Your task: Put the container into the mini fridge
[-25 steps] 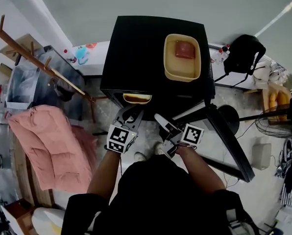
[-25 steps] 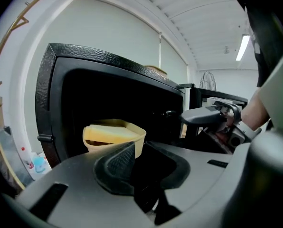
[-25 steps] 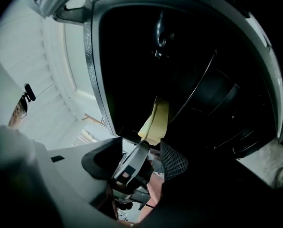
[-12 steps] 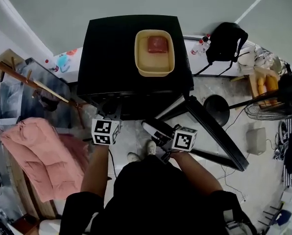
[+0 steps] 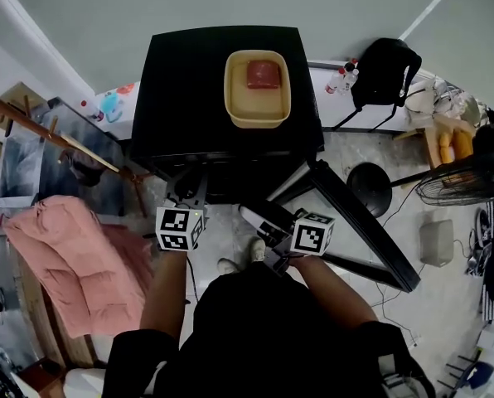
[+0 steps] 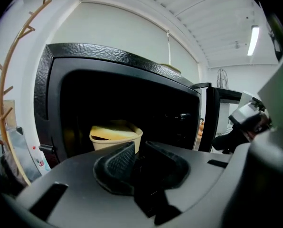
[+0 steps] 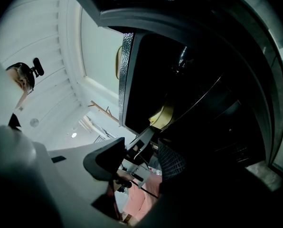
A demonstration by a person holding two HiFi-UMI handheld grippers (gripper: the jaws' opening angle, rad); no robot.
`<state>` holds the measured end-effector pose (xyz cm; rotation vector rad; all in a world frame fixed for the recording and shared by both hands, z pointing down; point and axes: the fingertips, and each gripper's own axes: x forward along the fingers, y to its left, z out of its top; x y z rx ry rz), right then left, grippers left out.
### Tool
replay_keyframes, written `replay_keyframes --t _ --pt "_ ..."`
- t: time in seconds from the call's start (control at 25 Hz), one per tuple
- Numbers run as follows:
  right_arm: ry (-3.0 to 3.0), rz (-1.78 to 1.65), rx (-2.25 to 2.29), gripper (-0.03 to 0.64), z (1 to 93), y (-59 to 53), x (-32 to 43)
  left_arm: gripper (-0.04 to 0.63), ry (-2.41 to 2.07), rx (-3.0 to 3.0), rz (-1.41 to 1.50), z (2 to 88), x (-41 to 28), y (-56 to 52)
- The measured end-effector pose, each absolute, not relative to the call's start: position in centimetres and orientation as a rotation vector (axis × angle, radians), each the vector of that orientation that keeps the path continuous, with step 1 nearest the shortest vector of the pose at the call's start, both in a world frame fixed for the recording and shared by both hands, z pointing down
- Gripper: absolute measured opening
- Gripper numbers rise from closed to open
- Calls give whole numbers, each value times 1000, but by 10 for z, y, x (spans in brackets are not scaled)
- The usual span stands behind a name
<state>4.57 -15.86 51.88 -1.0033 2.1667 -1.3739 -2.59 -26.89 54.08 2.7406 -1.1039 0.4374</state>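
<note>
The mini fridge (image 5: 189, 81) has a black shell that looks matt from above. Close up, its top edge shows a pebbled, faintly glossy grain. The container (image 6: 115, 136) inside it and the second container (image 5: 258, 89) near the back right corner of the fridge top are smooth beige plastic. The left gripper (image 6: 137, 150) is matt grey plastic, its pads (image 6: 117, 161) finely cross-hatched. The pink cover (image 5: 73, 264) is quilted cloth, the rack (image 5: 56, 134) is bare wood, and the floor (image 5: 338, 146) is mottled and polished.

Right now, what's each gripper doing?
Left gripper: jaws slightly apart, holding nothing.
Right gripper: open, jaws closing, nothing between them.
</note>
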Motion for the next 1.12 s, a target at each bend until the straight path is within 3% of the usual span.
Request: replay_keyframes --t 0.44,0.68,1.12 --pt "2344 -1329 -869 224 497 -153 17 80 -1043 2892 402 483 -29 -216" --pt "2416 -1233 -804 216 471 -148 22 72 -985 2984 220 409 -14 -203" --pt "2417 -1124 -833 209 456 -138 37 74 -783 3325 437 361 41 -215"
